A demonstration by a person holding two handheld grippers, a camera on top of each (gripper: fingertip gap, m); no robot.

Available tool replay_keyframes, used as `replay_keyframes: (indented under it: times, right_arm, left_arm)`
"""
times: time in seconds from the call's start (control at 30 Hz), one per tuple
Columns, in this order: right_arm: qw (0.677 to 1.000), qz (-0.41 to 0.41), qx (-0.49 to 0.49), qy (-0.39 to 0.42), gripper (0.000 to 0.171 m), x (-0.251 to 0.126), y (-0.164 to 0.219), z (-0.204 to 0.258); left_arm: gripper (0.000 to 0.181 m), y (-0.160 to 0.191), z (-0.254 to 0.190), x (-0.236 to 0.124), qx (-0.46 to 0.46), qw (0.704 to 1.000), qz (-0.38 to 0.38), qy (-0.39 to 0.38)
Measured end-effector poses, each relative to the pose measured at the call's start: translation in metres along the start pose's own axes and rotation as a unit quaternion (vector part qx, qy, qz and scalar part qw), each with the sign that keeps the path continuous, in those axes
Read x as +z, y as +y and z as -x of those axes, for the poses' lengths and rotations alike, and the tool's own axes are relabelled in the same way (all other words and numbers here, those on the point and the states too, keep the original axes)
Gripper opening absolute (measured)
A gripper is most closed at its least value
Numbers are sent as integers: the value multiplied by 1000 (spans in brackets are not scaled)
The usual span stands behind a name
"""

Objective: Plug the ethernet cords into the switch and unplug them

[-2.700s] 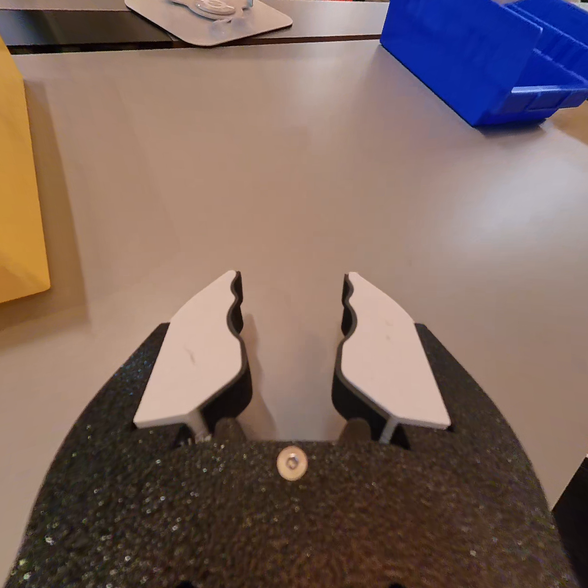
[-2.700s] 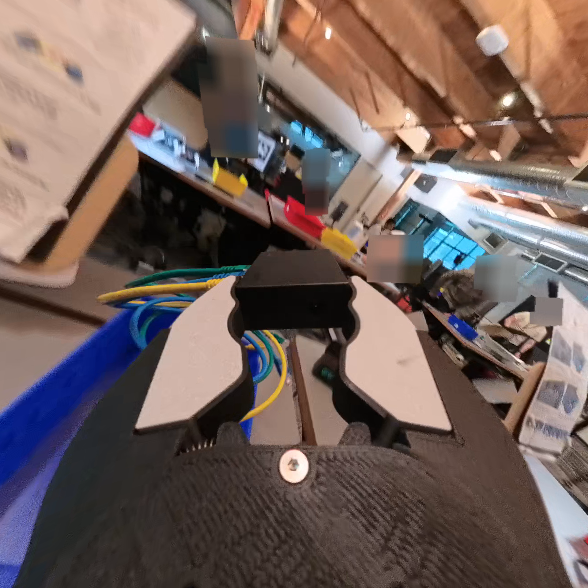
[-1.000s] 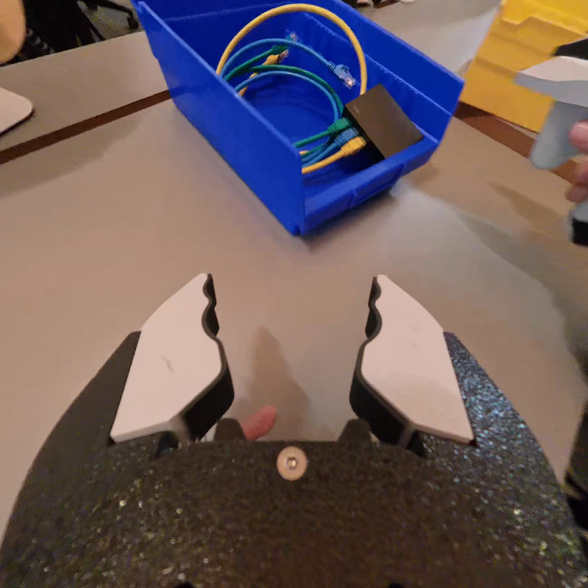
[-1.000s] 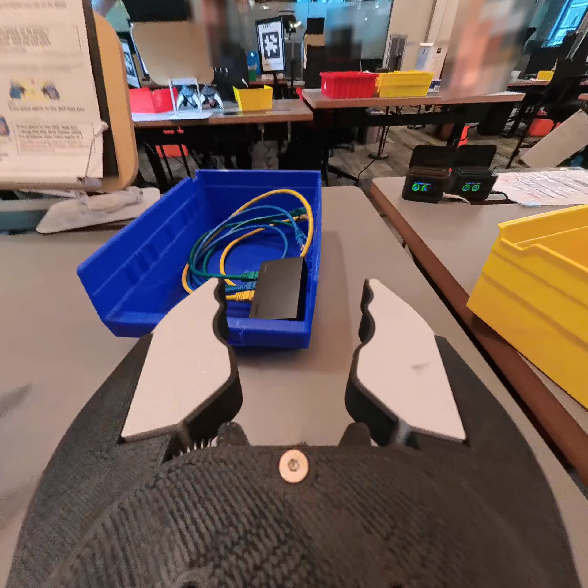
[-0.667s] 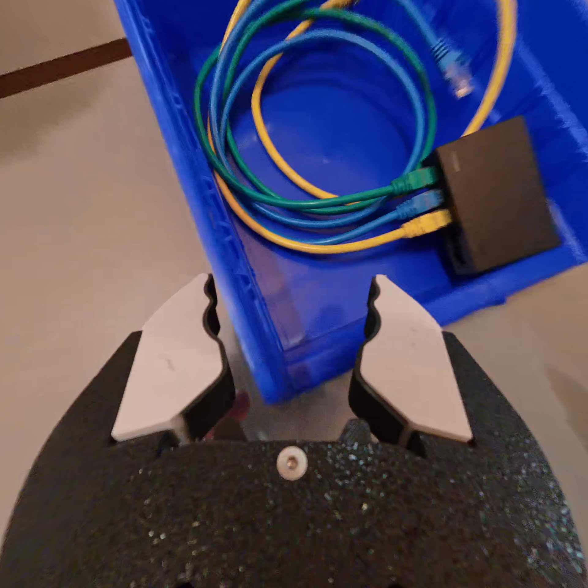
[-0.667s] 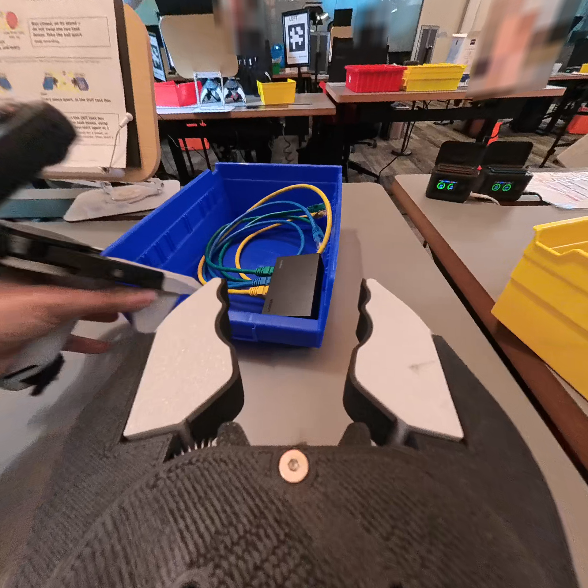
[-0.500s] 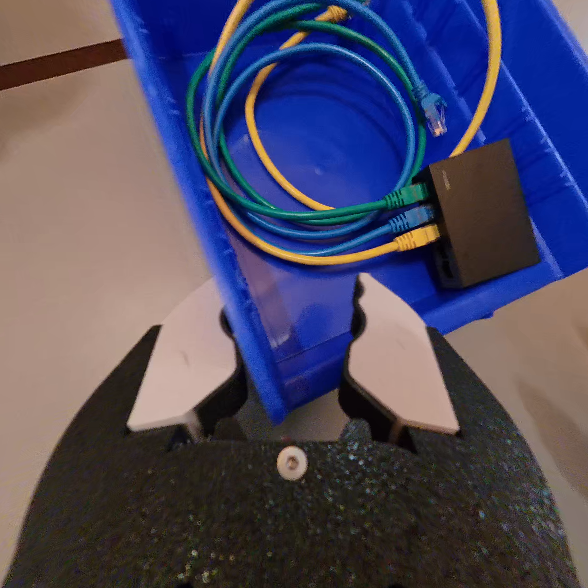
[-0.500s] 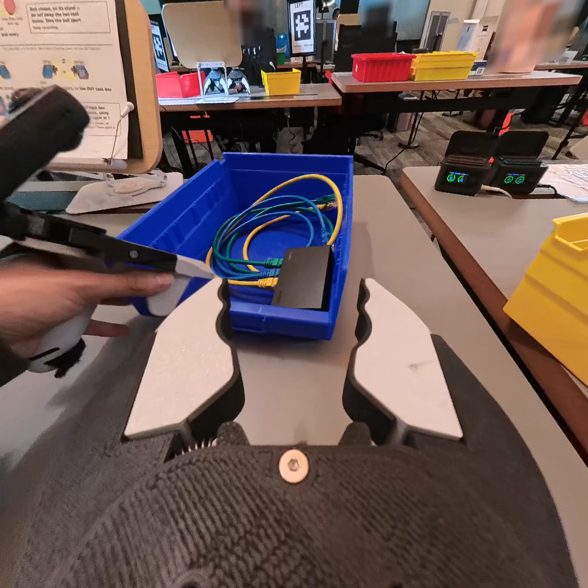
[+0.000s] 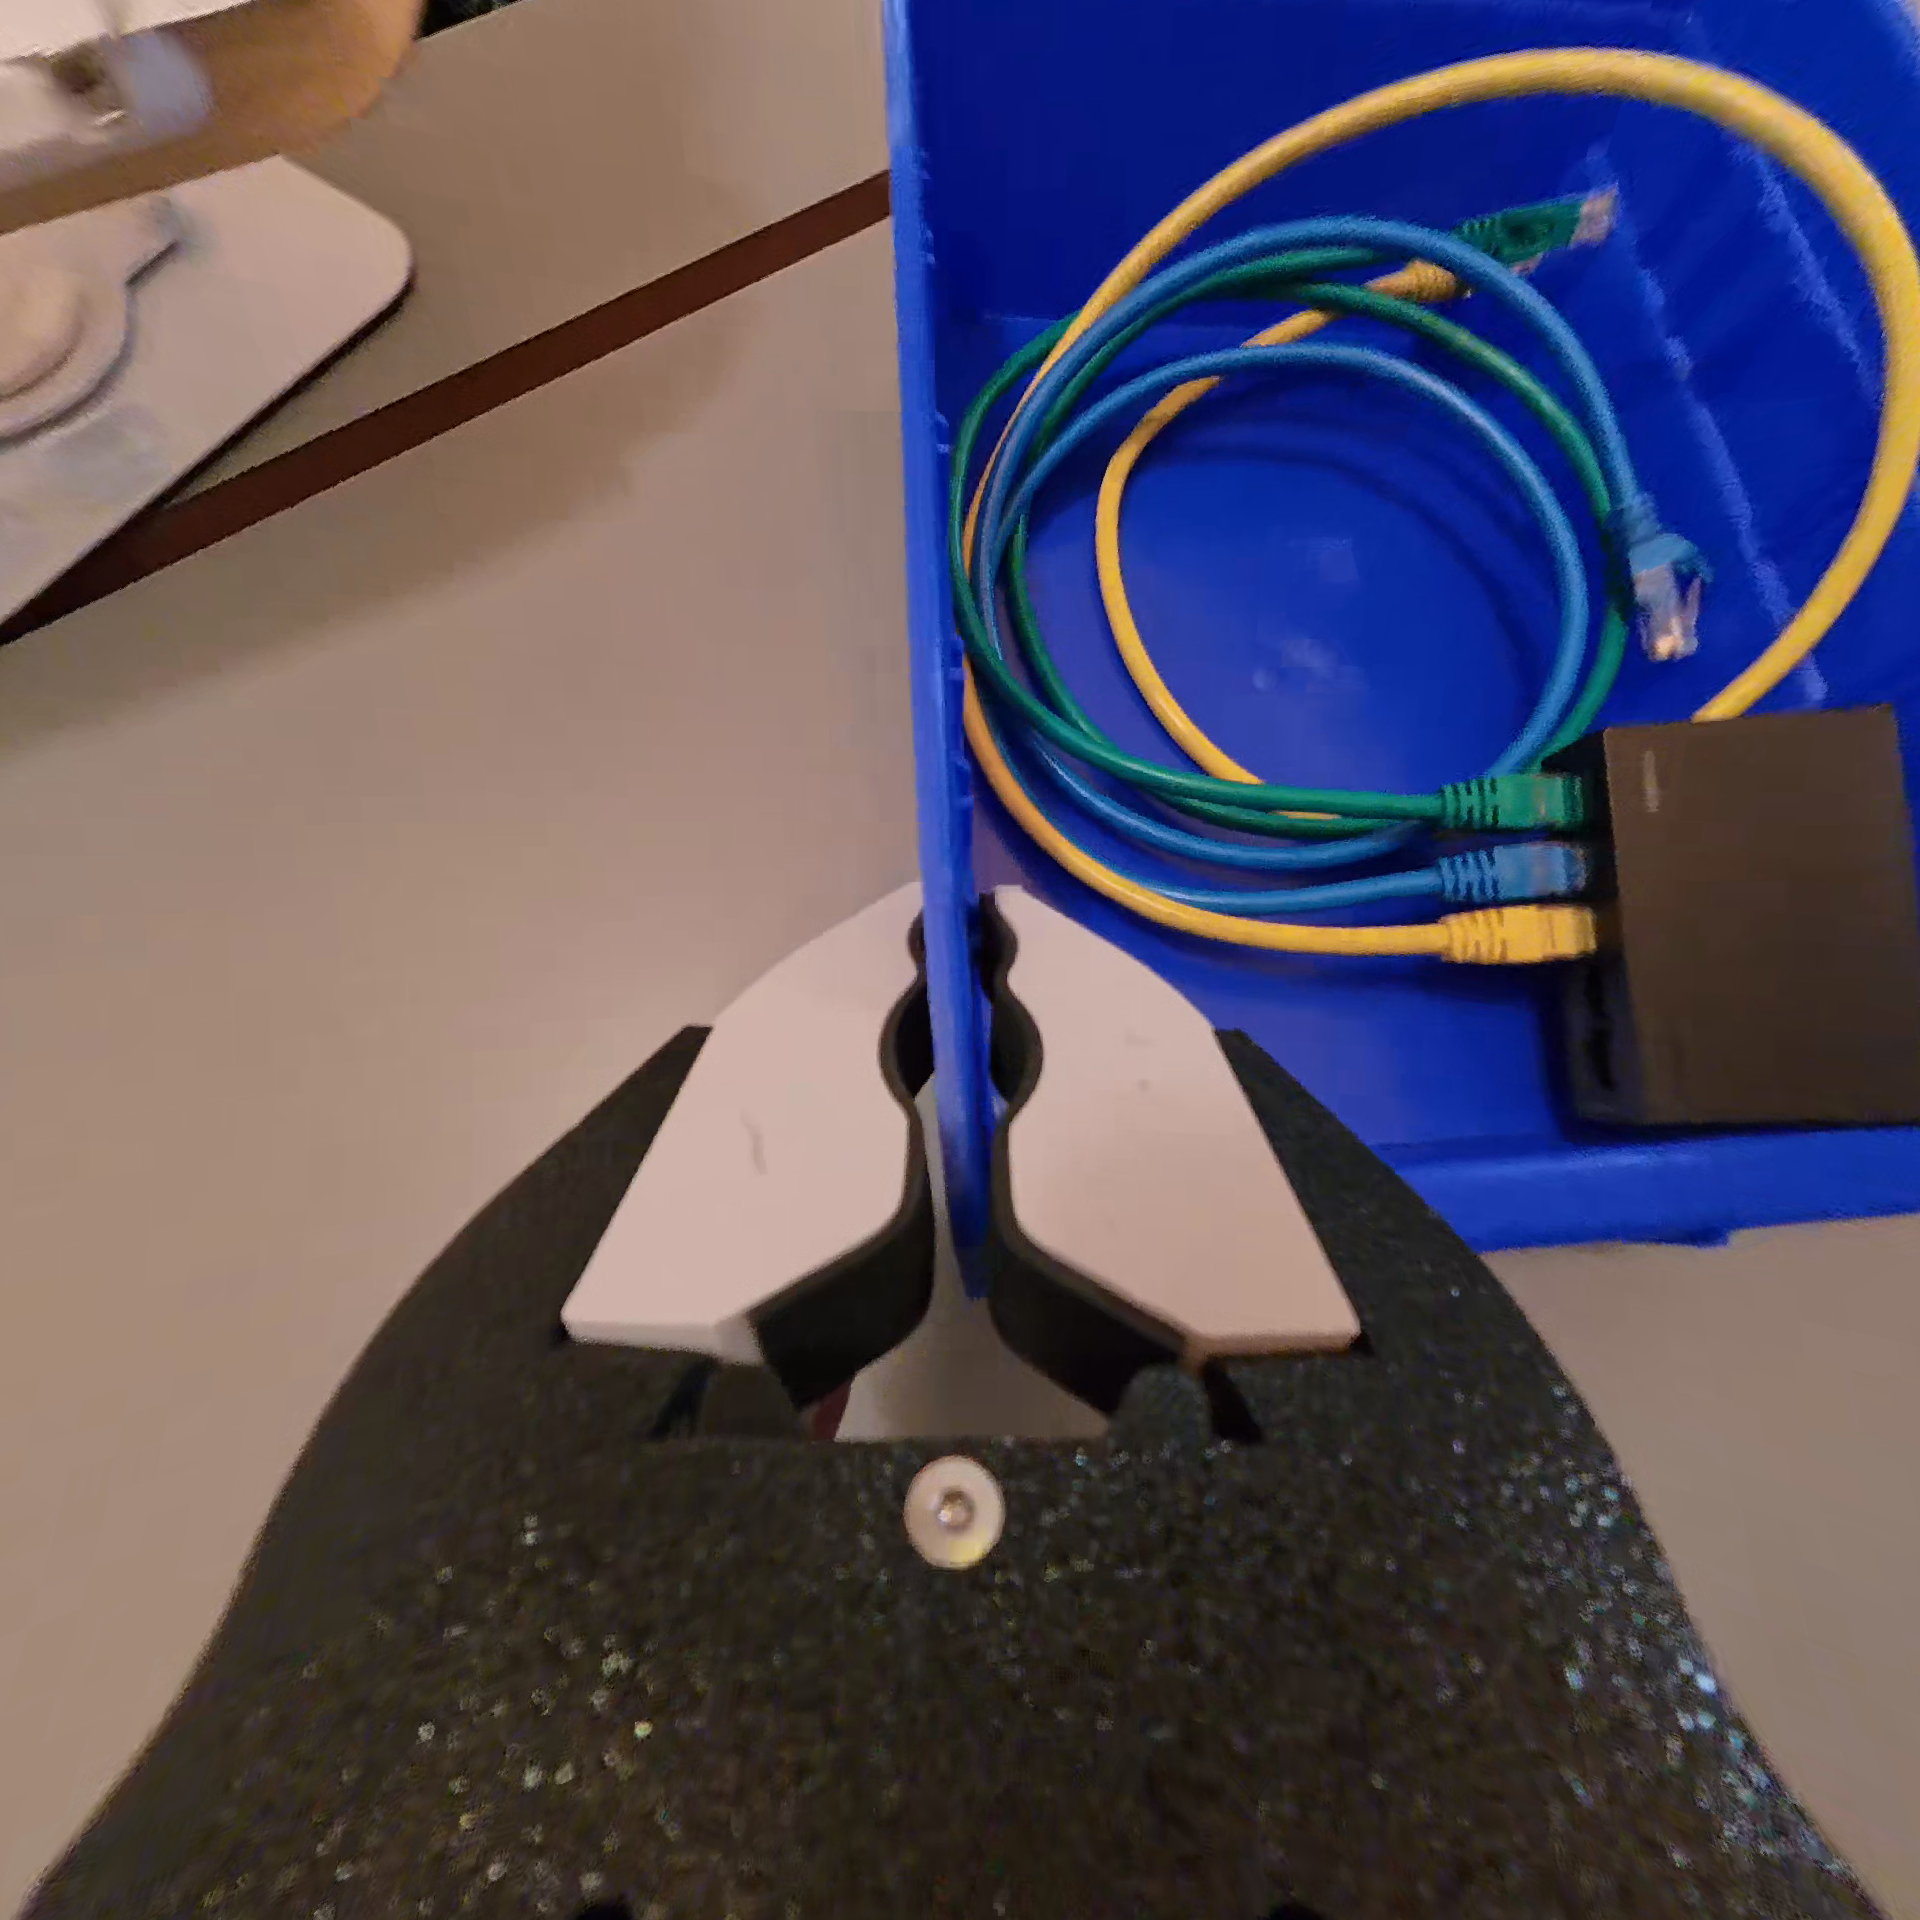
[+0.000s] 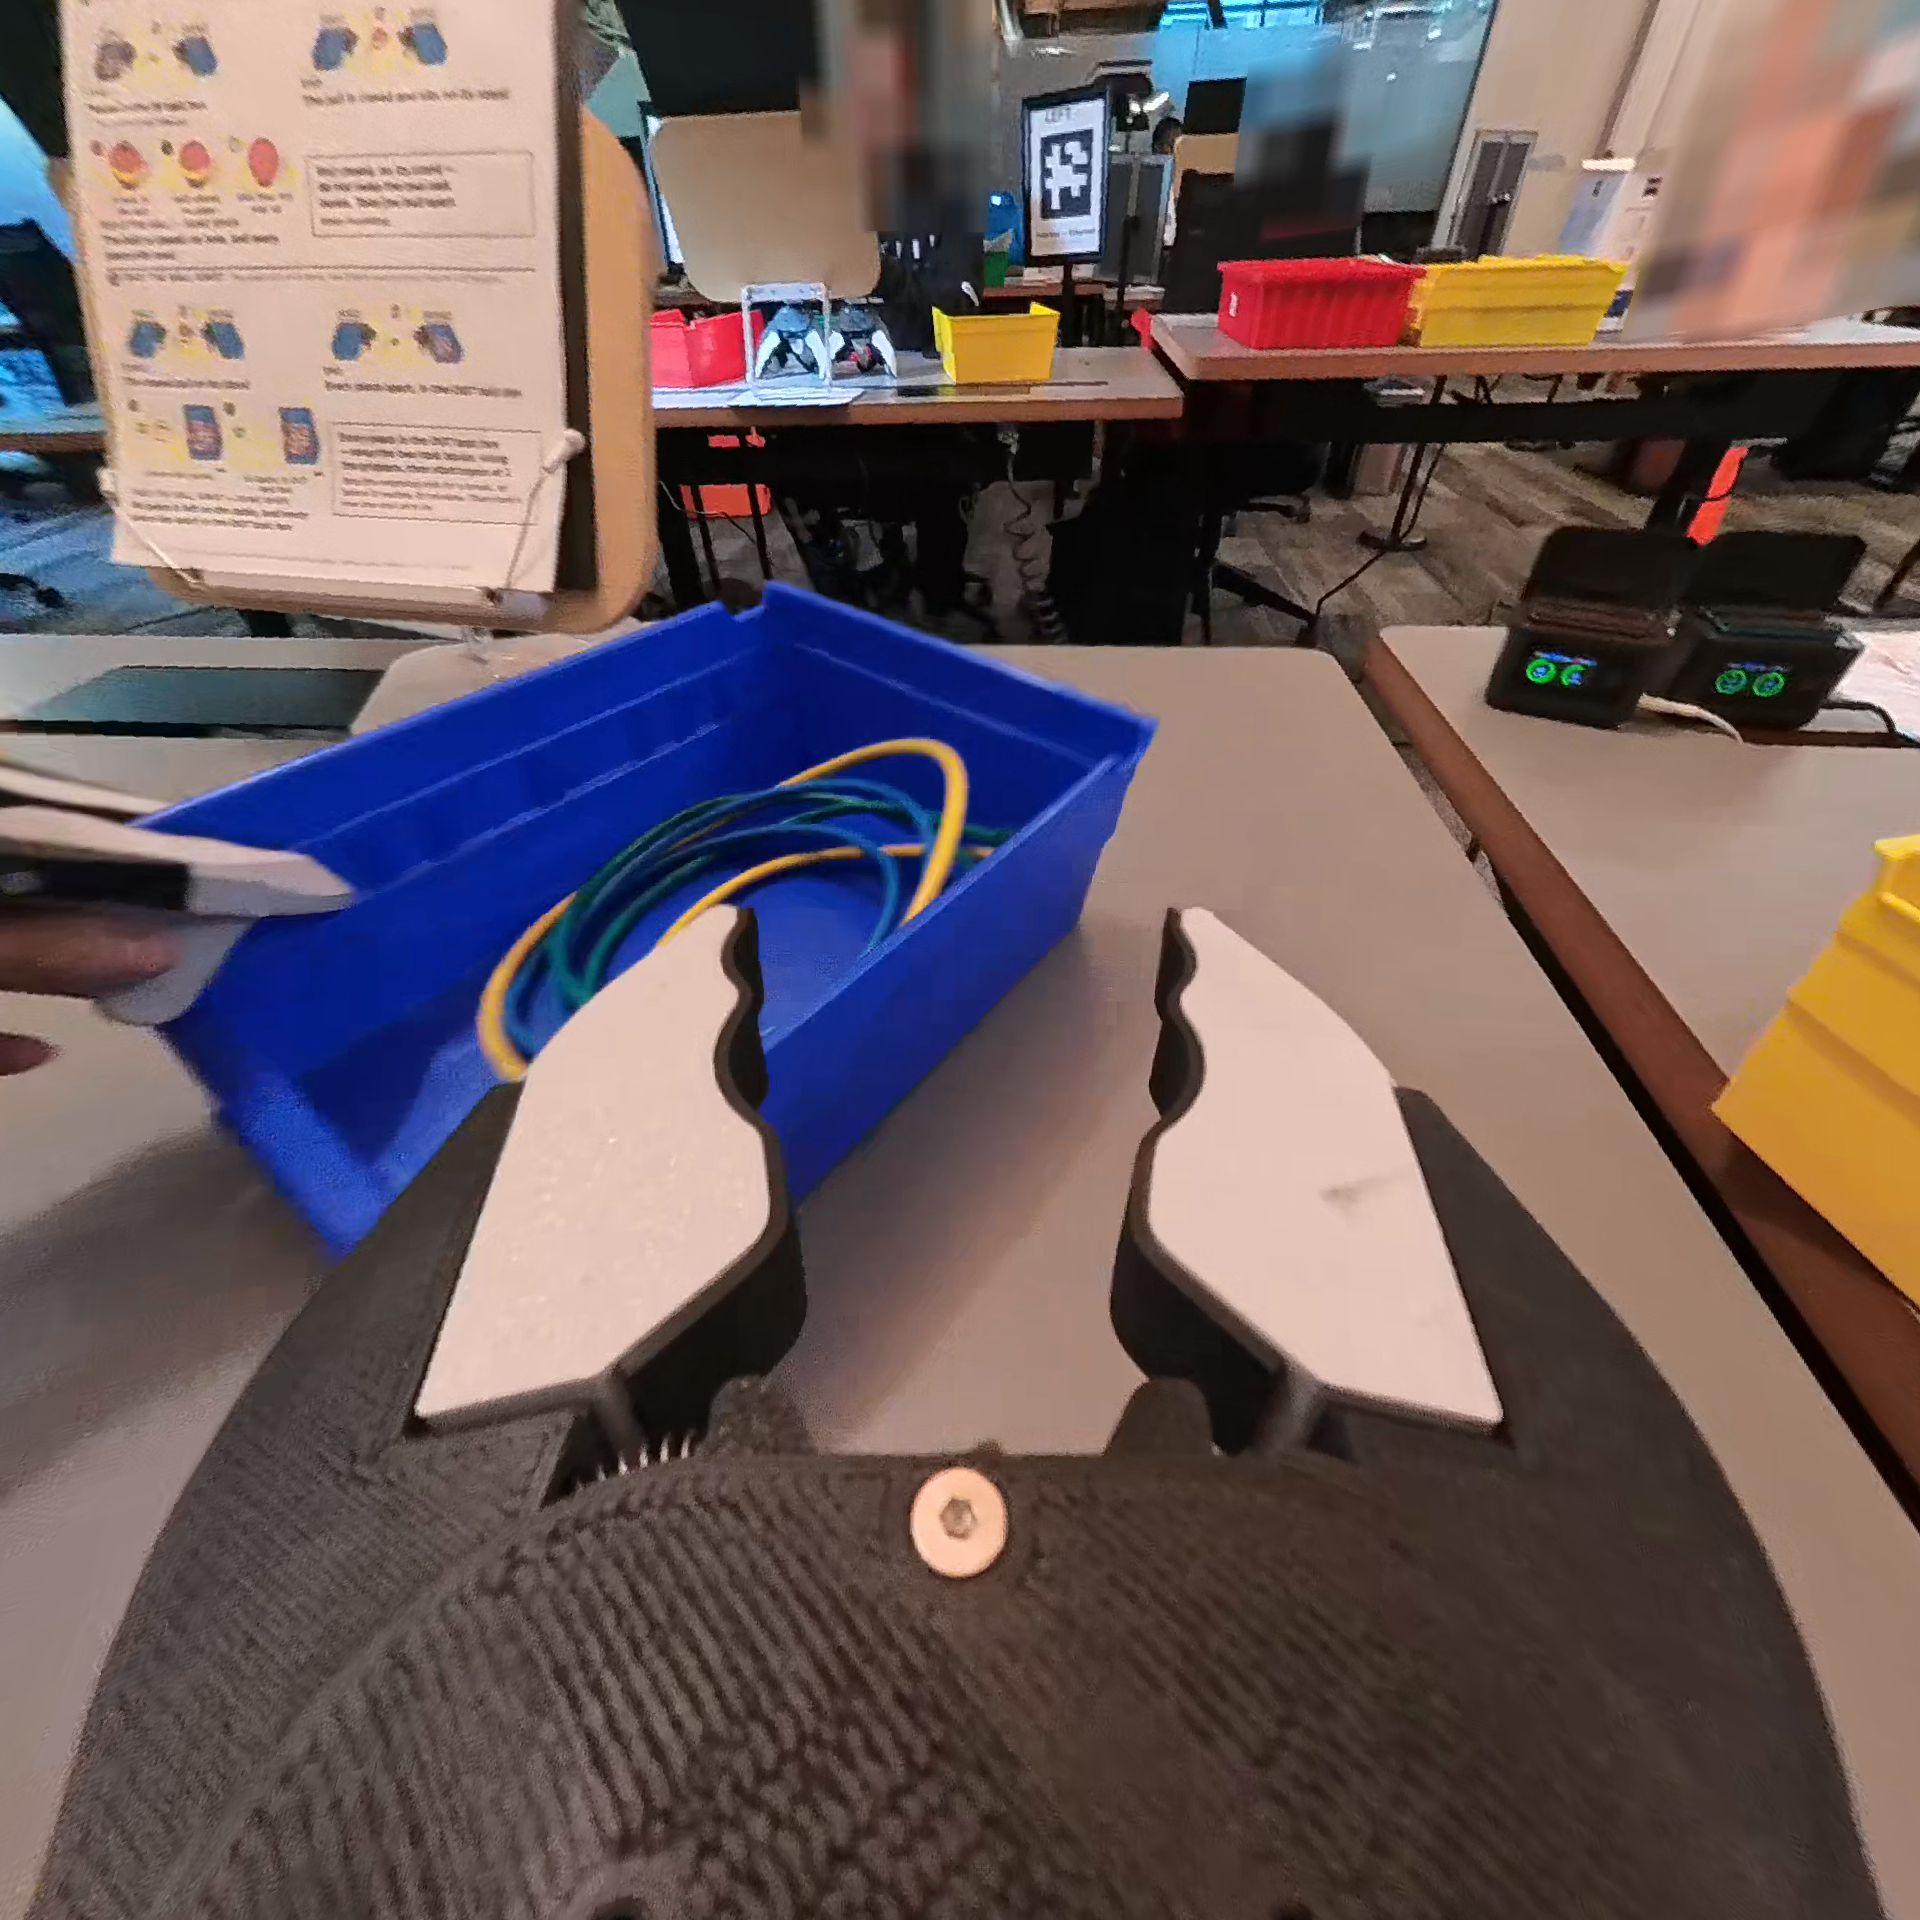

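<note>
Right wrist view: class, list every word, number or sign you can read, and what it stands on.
Instruction sheet on the stand: print blurred, unreadable.
Marker sign at the back: short heading, not transcribed here.
Two black devices: green displays, too small.
Blue bin: no writing visible.

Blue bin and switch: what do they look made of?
Blue bin: likely moulded plastic, with a thin wall, uniform colour and slight gloss. Switch: a black box with a matte, even surface; plastic or painted metal, which the look leaves open.
</note>
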State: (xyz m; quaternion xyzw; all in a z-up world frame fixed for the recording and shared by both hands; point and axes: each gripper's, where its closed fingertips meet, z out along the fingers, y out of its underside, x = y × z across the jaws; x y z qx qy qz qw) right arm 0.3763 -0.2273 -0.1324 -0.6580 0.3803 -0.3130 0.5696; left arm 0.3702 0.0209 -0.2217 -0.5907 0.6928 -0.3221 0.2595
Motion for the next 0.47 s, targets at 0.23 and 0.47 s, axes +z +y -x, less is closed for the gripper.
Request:
replay_keyframes:
  times: [0.23, 0.47]
  right_arm:
    - [997, -36, -17, -73, 72, -4, -31, 59]
    - [971, -8, -48, -235, 76, 14, -23, 220]
  left_arm:
    - [6, 102, 79, -150, -40, 998, -32, 42]
    - [6, 240, 148, -310, -131, 990, -50, -24]
